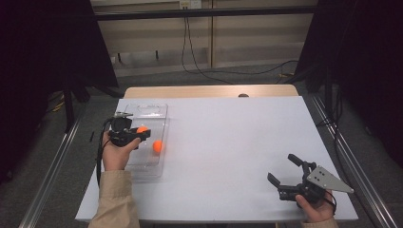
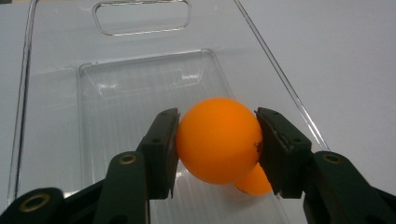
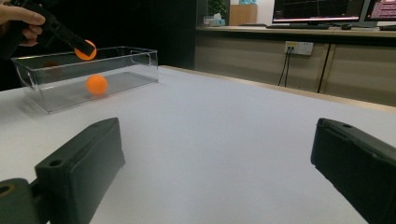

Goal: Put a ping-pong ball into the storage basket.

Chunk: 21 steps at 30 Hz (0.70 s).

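At the near right corner of the white table [image 1: 228, 142], the right gripper [image 1: 285, 173] is held low by the person's right hand [image 1: 316, 209]. Its jaws stand wide apart and there is nothing between them; in the right gripper view only bare table surface lies between the two black jaws.

Farther away, on the left side of the table, there is a clear plastic box [image 1: 157, 111] with an open top. The left hand [image 1: 115, 154] holds the left gripper [image 1: 141, 131] above this box. Its jaws are pressed on an orange ball [image 2: 218, 140] from both sides, and the ball is lifted over the bottom of the box.

A second orange ball [image 1: 157, 146] lies inside the box, on its floor, near the right wall and just under the held one.

Behind the table stands a wooden cabinet wall [image 1: 247, 38] with black cables [image 1: 190, 52] hanging down.
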Available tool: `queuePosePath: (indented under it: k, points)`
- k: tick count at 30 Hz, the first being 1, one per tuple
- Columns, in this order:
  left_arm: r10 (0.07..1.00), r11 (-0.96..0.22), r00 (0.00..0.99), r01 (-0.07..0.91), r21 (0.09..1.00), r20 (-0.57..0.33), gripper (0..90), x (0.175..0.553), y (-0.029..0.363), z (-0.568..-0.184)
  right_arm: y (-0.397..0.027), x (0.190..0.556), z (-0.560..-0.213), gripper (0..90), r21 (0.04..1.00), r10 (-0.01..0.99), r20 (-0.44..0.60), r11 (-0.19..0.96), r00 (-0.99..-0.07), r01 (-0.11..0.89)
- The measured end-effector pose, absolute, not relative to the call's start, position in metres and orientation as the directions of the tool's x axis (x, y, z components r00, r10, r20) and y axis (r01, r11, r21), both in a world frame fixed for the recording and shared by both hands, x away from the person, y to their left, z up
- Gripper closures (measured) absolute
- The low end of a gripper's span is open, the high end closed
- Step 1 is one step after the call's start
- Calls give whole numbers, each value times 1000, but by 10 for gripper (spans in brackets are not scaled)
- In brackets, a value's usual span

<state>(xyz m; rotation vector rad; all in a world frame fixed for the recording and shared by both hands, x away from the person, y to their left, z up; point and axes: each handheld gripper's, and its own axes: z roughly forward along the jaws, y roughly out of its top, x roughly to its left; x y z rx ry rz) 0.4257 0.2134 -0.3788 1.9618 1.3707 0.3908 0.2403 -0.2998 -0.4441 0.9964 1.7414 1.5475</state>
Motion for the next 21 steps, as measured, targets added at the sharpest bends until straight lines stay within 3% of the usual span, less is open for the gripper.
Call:
queuePosePath:
  k: [12, 21]
  points:
    - [911, -190, 389, 692, 696, -138, 474, 425, 214, -380, -300, 240, -444, 19, 989, 840, 43, 41, -541, 142]
    - [910, -183, 390, 683, 708, -140, 392, 424, 214, -379, -300, 240, -444, 19, 989, 840, 43, 41, -541, 142]
